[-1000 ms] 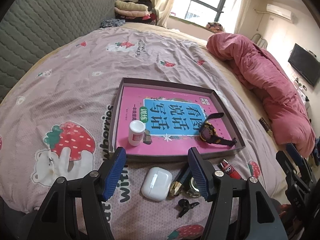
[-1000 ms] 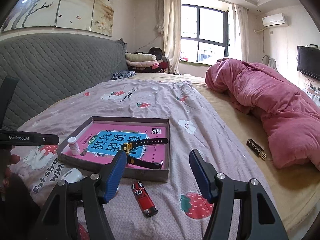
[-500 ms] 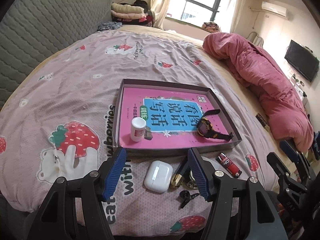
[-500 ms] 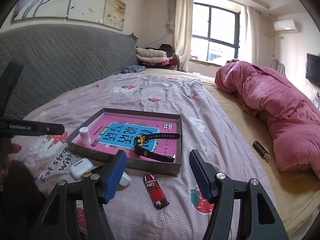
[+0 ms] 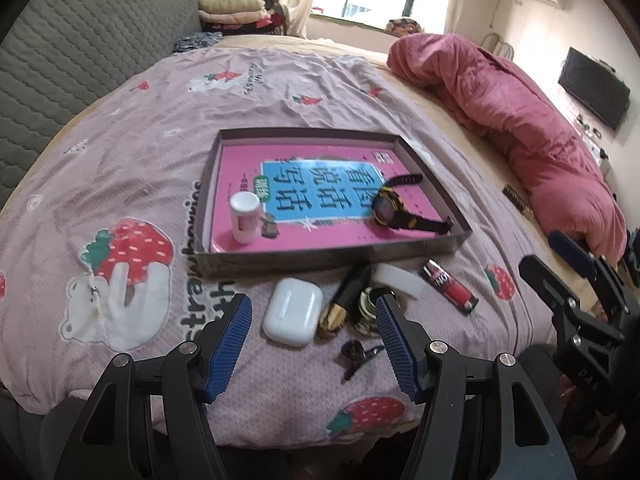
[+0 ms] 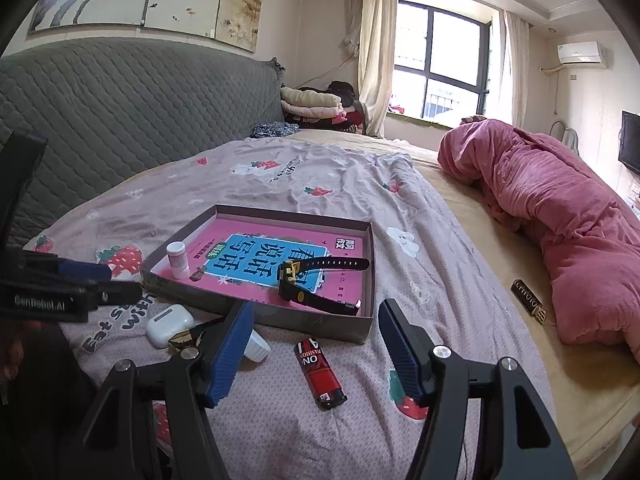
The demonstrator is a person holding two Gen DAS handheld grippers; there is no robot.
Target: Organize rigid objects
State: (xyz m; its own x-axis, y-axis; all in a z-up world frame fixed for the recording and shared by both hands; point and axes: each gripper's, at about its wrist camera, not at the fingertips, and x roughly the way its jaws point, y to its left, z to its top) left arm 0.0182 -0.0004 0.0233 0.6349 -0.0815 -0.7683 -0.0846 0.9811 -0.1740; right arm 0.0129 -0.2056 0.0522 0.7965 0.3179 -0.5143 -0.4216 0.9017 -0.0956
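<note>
Behind the wide-open, empty left gripper (image 5: 314, 342), a half-hidden round metal thing (image 5: 366, 307), right gripper (image 6: 316, 354) likewise.

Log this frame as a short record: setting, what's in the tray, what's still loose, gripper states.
setting: bed with strawberry-print sheet
tray: pink book, white bottle, black-and-yellow watch
loose, in front of tray: white earbud case, red lighter, a few small dark items
apart, near pink duvet: dark bar
left gripper: open, empty
right gripper: open, empty
</note>
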